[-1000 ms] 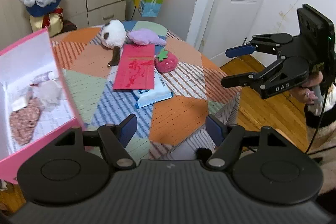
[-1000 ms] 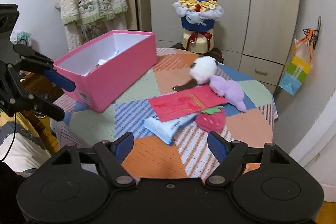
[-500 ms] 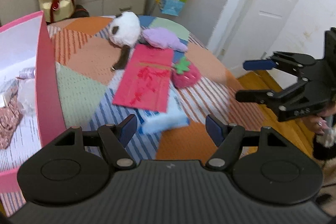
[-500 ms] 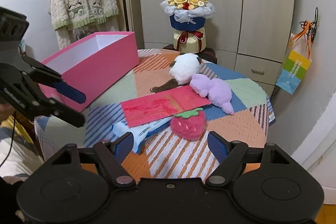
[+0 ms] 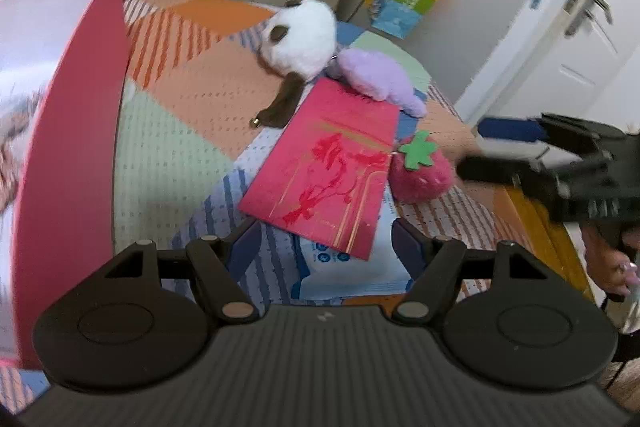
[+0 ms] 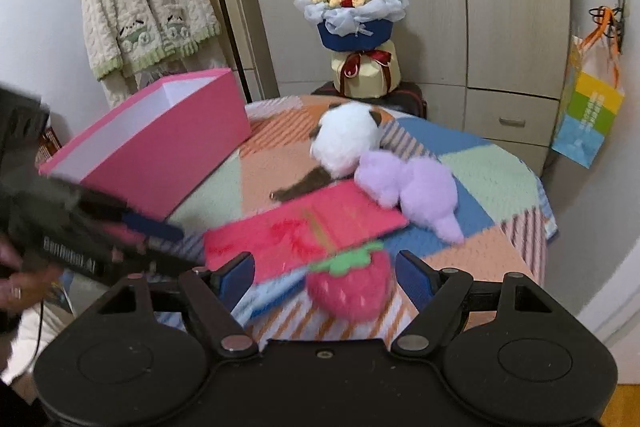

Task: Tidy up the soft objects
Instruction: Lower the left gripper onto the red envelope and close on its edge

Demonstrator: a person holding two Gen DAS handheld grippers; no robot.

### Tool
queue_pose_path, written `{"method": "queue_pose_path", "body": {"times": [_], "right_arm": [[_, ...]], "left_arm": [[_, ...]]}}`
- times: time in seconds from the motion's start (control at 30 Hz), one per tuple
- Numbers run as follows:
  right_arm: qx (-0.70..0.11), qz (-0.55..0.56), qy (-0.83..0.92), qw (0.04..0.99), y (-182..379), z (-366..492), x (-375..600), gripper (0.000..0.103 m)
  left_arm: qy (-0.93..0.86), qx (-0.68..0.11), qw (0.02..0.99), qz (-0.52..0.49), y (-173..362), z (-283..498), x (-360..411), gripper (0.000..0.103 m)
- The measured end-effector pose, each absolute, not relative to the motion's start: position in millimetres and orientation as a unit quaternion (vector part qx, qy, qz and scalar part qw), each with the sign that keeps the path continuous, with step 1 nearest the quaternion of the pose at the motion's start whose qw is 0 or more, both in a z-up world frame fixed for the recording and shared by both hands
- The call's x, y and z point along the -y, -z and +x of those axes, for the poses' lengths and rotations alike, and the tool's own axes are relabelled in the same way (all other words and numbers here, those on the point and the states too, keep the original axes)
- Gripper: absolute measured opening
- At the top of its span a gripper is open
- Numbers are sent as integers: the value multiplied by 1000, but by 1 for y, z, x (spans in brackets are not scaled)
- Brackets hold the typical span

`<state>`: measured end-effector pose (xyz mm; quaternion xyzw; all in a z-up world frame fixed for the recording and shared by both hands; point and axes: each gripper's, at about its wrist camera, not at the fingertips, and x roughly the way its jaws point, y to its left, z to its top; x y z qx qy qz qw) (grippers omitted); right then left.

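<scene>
A pink strawberry plush [image 6: 352, 289] [image 5: 424, 175] lies on the patchwork table [image 6: 480, 163]. It sits low between the fingers of my open right gripper [image 6: 326, 275], and the pads stand clear of it. Behind it are a red envelope [image 6: 308, 231] [image 5: 332, 171], a purple plush [image 6: 420, 187] [image 5: 376, 75] and a white plush with dark ears [image 6: 348, 143] [image 5: 304, 39]. My open left gripper [image 5: 326, 247] hovers empty over a blue-white tissue pack [image 5: 352, 271] and the envelope's near edge. An open pink box [image 5: 72, 131] [image 6: 160, 147] stands on the left.
A flower bouquet [image 6: 354, 23] stands behind the table by the wardrobe. A colourful bag [image 6: 588, 111] hangs at the right, and a cardigan [image 6: 144, 7] at the left. In the left wrist view a white door [image 5: 568, 27] is at the far right. A hand [image 6: 20, 283] holds the left gripper.
Both grippers have come forward and down toward the table. The left one rolled and now sits beside the pink box's wall. The strawberry has come between the right fingers in view.
</scene>
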<state>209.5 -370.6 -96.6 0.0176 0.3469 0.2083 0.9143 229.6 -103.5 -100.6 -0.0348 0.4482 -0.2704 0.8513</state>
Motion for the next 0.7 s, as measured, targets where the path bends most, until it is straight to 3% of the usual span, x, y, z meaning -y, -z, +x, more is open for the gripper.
{"method": "queue_pose_path", "body": {"times": [0.27, 0.33, 0.43, 0.5, 0.7], "right_arm": [[-371, 41, -192, 908, 120, 278, 374, 77], [-384, 37, -192, 903, 127, 292, 372, 65], [-402, 33, -198, 893, 136, 307, 369, 59], [-407, 28, -202, 890, 140, 315, 368, 58], [-415, 18, -215, 884, 146, 328, 364, 59]], "left_arm": [[233, -443, 864, -60, 117, 229, 104, 67], [232, -441, 864, -69, 118, 230, 103, 59], [232, -441, 863, -81, 120, 232, 102, 49], [230, -441, 864, -84, 124, 233, 100, 38], [234, -442, 857, -122, 131, 233, 92, 26]]}}
